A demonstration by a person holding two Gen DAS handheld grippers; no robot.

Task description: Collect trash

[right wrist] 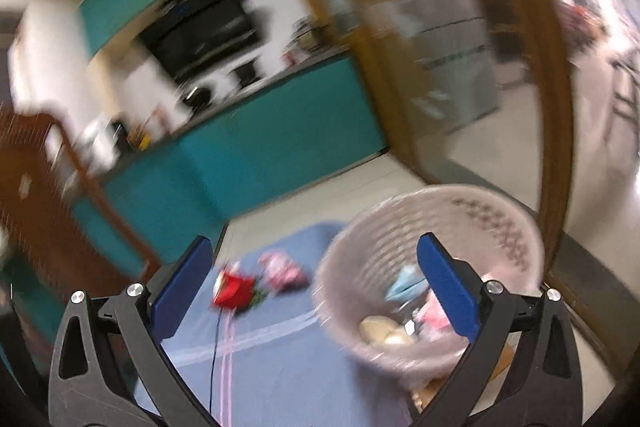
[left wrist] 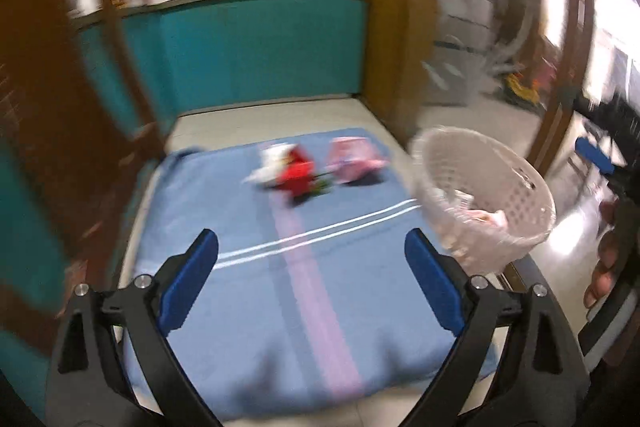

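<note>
Both grippers [left wrist: 311,281] [right wrist: 314,291] open; red wrapper [left wrist: 294,174] beside basket [left wrist: 532,183].

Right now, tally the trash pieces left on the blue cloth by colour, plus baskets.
Red wrapper: 1
White crumpled piece, touching the red one: 1
Pink wrapper: 1
White basket, already holding trash: 1
Total: 4 (3 loose pieces, 1 basket). Blur hides finer detail. Both claws, left and right, are open and empty.

Red [left wrist: 294,174], pink [left wrist: 354,163] wrappers — beside basket [left wrist: 516,227]
</note>
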